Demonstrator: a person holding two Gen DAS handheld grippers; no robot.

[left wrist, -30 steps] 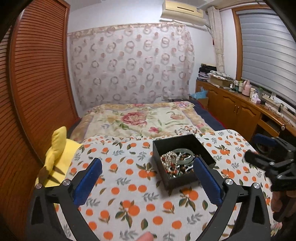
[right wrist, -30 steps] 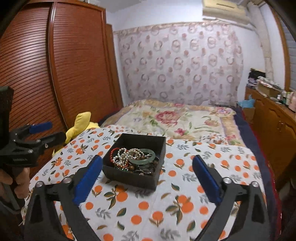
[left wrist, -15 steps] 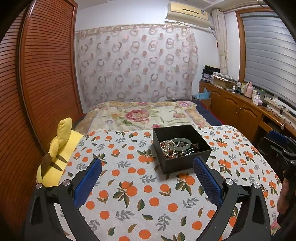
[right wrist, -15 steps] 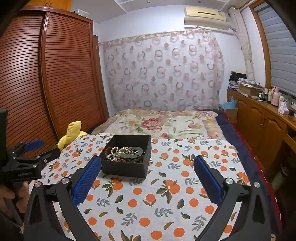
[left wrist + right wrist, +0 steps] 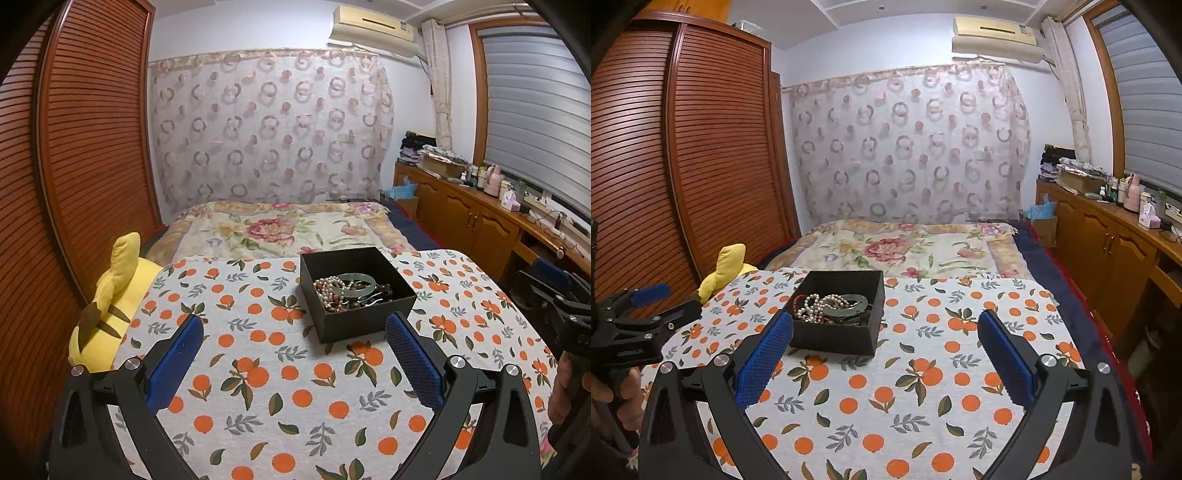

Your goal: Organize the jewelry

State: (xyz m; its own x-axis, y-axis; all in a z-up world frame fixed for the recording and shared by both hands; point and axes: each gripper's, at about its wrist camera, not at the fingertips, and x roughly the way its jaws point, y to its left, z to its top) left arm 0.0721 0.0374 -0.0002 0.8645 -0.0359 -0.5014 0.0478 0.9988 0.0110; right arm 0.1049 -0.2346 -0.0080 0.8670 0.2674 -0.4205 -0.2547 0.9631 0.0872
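One black box [image 5: 360, 306] of tangled jewelry [image 5: 345, 291], two hand-held grippers spread wide

Beads under the bangle [image 5: 357, 288] in the black box [image 5: 365, 325] tangle indistinctly (individual pieces untellable); yellow plush [image 5: 726, 267] partly hidden behind tablecloth [image 5: 923, 387]

The tablecloth [image 5: 258, 369] looks like soft woven cloth, matt, printed with oranges, and the black box [image 5: 365, 321] on it has a dull, card-like finish, holding glossy pearl beads [image 5: 816, 304] and a smooth, milky green bangle [image 5: 356, 284]. Both the left gripper [image 5: 295, 347] and the right gripper [image 5: 886, 345] are matt black plastic with 2 rough, dimpled blue pads [image 5: 764, 362] and shiny metal screws. The wardrobe [image 5: 701, 147] is slatted, semi-gloss wood; the yellow toy [image 5: 110, 295] is plush.
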